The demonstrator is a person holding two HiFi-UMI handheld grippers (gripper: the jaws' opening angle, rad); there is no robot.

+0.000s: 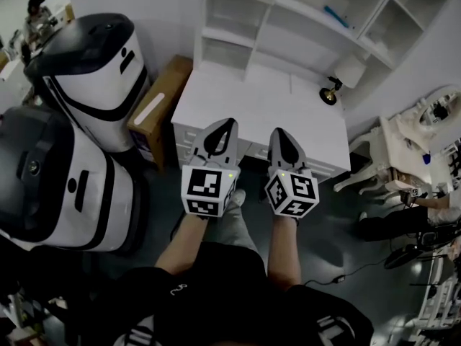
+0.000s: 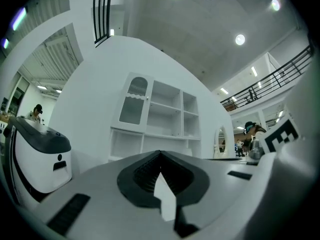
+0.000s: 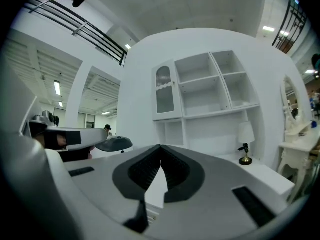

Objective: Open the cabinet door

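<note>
A white desk (image 1: 252,107) carries a white hutch (image 1: 302,20) of open shelves. The hutch's one cabinet door (image 2: 134,101), arched with a glass pane, is at the upper left of the hutch and stands closed; the right gripper view also shows the door (image 3: 165,94). From the head view the door cannot be made out. My left gripper (image 1: 229,123) and right gripper (image 1: 277,132) hang side by side over the desk's front edge, well short of the hutch. Each has its jaws pressed together at the tips with nothing held: left gripper (image 2: 160,153), right gripper (image 3: 160,146).
A small lamp (image 1: 337,79) stands at the desk's back right. Two large white-and-black machines (image 1: 94,71) and a cardboard box (image 1: 160,105) crowd the left side. A white chair and vanity (image 1: 425,125) stand at the right. A fan (image 1: 405,255) and cables lie on the floor.
</note>
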